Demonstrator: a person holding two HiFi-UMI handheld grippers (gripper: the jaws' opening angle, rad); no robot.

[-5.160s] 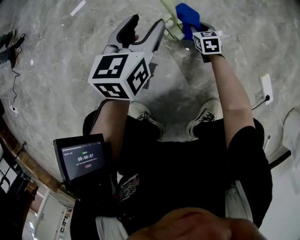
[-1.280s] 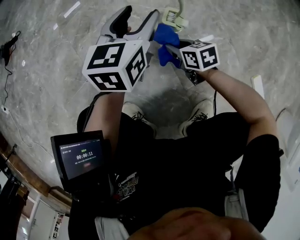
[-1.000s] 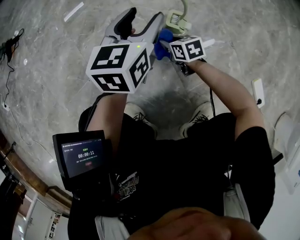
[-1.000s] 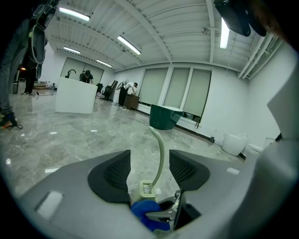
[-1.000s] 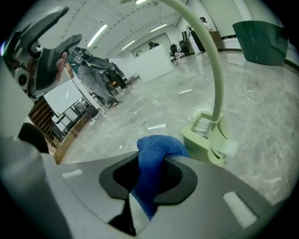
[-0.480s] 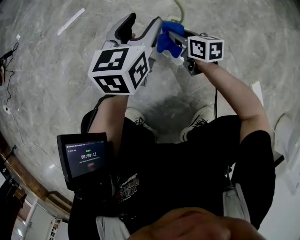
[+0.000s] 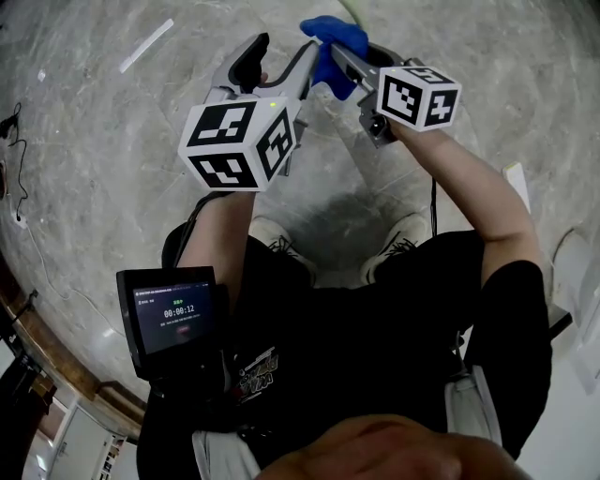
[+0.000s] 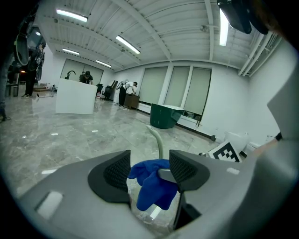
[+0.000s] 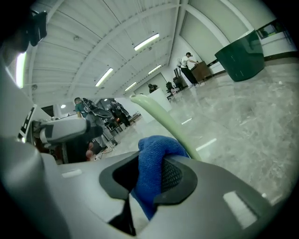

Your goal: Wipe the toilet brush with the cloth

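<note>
My right gripper (image 7: 335, 52) is shut on a blue cloth (image 7: 333, 37), which bulges out past its jaws (image 9: 149, 175). The cloth (image 9: 156, 151) lies against the pale green curved handle of the toilet brush (image 9: 161, 119), which rises just beyond it. In the head view only a sliver of the handle (image 7: 350, 9) shows at the top edge. My left gripper (image 7: 289, 47) is beside the cloth with its jaws open. In the left gripper view the cloth (image 8: 152, 186) and the handle (image 8: 159, 140) show through the gap between the pads (image 8: 117, 170), not pressed by them.
The floor is grey marble. A small screen (image 7: 173, 319) hangs at the person's waist, with both shoes (image 7: 281, 234) below the grippers. A white strip (image 7: 145, 45) lies on the floor at left. A dark green bin (image 8: 166, 116) and a white counter (image 8: 74, 95) stand far off.
My right gripper has risen with the blue cloth, sliding up along the brush handle toward the top of the head view. The left gripper has stayed where it was.
</note>
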